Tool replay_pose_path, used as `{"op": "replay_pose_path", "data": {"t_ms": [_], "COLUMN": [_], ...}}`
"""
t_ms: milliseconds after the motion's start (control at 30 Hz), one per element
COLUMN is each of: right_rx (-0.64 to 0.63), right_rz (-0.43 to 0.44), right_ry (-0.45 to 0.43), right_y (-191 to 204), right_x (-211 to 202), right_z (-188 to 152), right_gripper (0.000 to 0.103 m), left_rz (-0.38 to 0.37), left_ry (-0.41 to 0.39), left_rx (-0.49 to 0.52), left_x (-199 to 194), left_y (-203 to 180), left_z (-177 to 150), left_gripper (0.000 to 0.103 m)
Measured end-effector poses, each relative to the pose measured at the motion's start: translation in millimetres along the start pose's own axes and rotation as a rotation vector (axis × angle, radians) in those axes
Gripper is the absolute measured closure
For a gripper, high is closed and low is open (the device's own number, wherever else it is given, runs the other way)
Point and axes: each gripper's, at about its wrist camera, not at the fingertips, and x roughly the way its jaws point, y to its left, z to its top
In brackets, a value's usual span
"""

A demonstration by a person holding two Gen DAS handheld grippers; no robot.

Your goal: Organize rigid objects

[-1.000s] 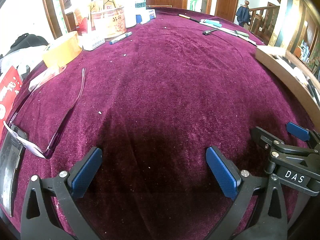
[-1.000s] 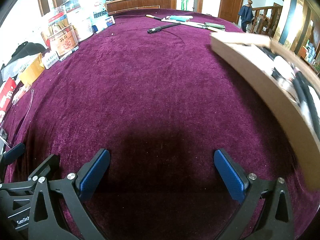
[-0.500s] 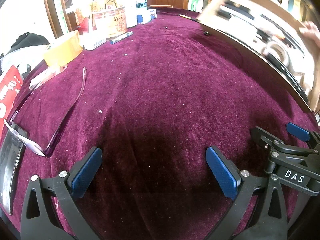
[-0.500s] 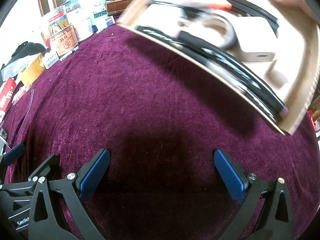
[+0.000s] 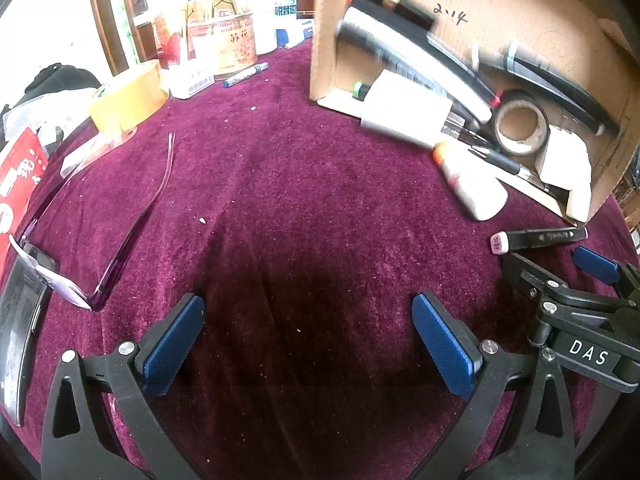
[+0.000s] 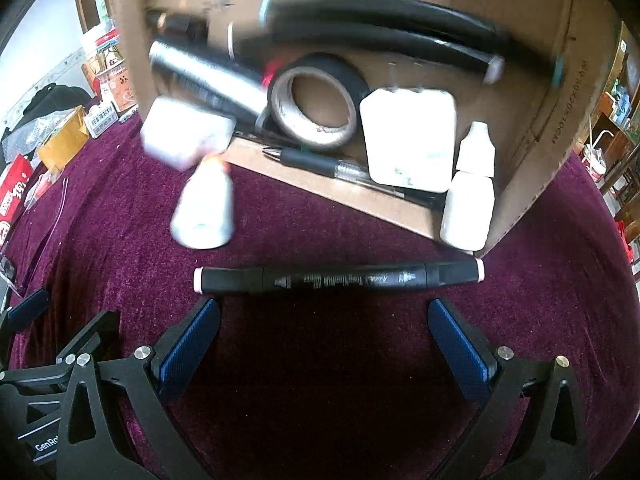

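Note:
A cardboard box [image 6: 532, 92] is tipped up on its edge over the purple cloth, and its contents spill out. It also shows in the left wrist view [image 5: 540, 0]. A black marker [image 6: 340, 278] lies on the cloth just ahead of my right gripper [image 6: 324, 336], which is open and empty. A white bottle [image 6: 206, 208] tumbles out, blurred. Inside the box are a tape roll [image 6: 316, 104], a white charger [image 6: 408, 140], a pen [image 6: 320, 162], a small white bottle [image 6: 468, 200] and dark tubes. My left gripper [image 5: 308, 340] is open and empty over bare cloth.
At the left are purple-framed glasses [image 5: 120, 248], a yellow tape roll [image 5: 128, 98], a tin can [image 5: 224, 46], a blue marker [image 5: 246, 74], a red packet [image 5: 18, 176] and a dark phone [image 5: 18, 320].
The box has swung in from the right and tipped up over the cloth. Its contents slide out: the black marker and a white bottle now lie outside it. Both grippers have stayed still.

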Motion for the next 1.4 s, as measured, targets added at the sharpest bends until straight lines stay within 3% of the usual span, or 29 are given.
{"op": "replay_pose_path", "data": {"t_ms": [267, 333, 1400], "right_rx": [0.0, 0.0, 0.0], "right_rz": [0.0, 0.0, 0.001], "right_ry": [0.0, 0.0, 0.0], "right_y": [-13, 1, -4], "right_x": [-8, -1, -3], "right_z": [4, 2, 4], "right_gripper": [0.001, 0.001, 0.001], "left_rz": [0.0, 0.0, -0.001], "left_ry": [-0.001, -0.001, 0.0], "left_rx": [0.0, 0.001, 0.0], "left_x": [-2, -3, -3], "left_y": [0, 0, 0], "left_z": [-2, -3, -2], "left_gripper": [0.0, 0.0, 0.0]}}
